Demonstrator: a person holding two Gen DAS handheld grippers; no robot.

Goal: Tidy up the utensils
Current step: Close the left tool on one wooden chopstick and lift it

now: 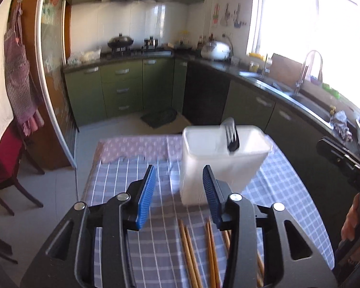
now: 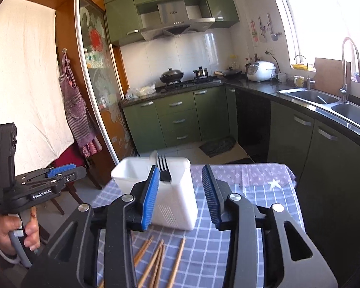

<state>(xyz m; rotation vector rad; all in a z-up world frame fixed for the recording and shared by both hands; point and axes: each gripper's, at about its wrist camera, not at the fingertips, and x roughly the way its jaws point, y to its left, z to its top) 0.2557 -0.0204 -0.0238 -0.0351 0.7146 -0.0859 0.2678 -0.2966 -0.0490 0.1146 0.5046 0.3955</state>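
Your grippers hung empty over the table.
Left gripper (image 1: pixel 178 187) and right gripper (image 2: pixel 181 192) had jaws parted, gripping nothing; the fork (image 2: pixel 163 169) stood in the white holder (image 2: pixel 177 206), chopsticks (image 2: pixel 156 261) lay just before it.

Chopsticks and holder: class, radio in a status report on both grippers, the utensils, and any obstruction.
Left gripper and right gripper open, empty. Fork upright in white holder. Chopsticks loose on checked cloth. Nothing blocking.

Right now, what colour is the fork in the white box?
Black fork, standing in the white box; the right wrist view shows it best.
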